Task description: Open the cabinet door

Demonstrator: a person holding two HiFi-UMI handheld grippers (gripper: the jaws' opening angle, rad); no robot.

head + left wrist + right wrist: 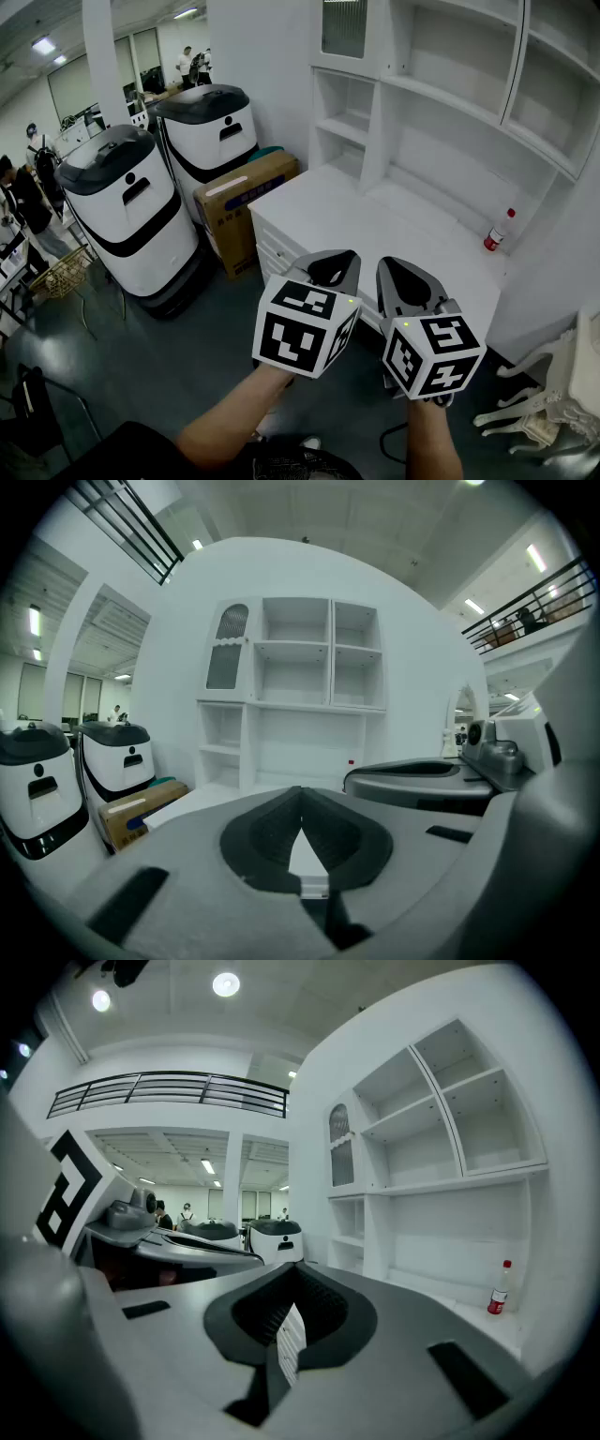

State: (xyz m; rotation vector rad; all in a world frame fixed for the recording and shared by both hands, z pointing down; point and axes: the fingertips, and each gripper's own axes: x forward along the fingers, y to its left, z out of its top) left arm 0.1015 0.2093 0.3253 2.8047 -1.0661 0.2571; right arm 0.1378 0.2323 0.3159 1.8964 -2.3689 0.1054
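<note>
Holding left gripper [330, 269] and right gripper [405, 278] side by side before the white desk [328, 211].
Clenched empty, both pairs of jaws pressed together on nothing; pointing toward the shelf unit [450, 84], with the glass-paned cabinet door [344, 28] closed at its upper left, well apart.

This looks like a large open hall used as a robotics lab or test floor. A white shelf unit [450, 84] with one cabinet door [344, 28] stands like a furniture mock-up on a bare grey floor [141, 366]. Beside it are two white-and-black, bin-shaped machines [127, 216] and a cardboard box [246, 202]. Strip lights [42, 44] line the high ceiling, a railed gallery [169, 1091] runs above, and people [28, 197] stand in the background.
</note>
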